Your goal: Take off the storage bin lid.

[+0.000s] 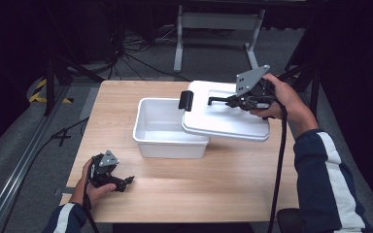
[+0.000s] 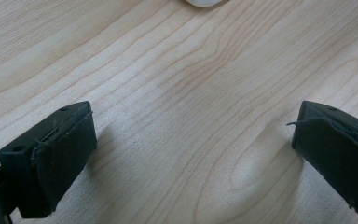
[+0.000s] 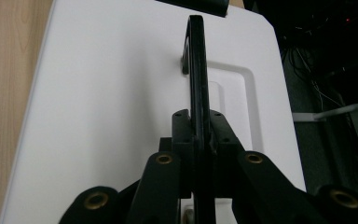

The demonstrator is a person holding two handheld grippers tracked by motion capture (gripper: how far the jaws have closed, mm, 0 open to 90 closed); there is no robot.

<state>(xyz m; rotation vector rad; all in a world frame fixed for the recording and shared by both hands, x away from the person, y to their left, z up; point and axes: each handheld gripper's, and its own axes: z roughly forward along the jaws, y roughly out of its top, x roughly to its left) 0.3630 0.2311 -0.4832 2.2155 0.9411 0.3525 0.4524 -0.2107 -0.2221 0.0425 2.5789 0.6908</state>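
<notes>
Right, high view: right gripper [image 1: 233, 101] is clamped on the black handle [image 1: 218, 100] of the white lid [image 1: 223, 119], lid held tilted above the right half of the white tub [image 1: 167, 127]. Tub sits mid-table, nearer the far edge. One black clip [image 1: 186, 100] hangs at the lid's left end over the tub. Left gripper [image 1: 121, 182] rests near the front-left corner of the table [image 1: 213, 194], well apart from the tub.

Left gripper view: jaws stand wide apart, nothing between them, bare wood below; tub corner [image 2: 204, 2] just peeks at the top.

Right gripper view: jaws pinch the thin handle [image 3: 196, 70] dead centre, lid top [image 3: 107, 102] runs away flat beyond.

Judgement: whether lifting off or setting on, keep the lid level, grip is on a narrow bar so it can swing. Move it sideways clear of the rim, don't drag the clip across the tub wall. Left gripper could steady the tub if it shifts.
</notes>
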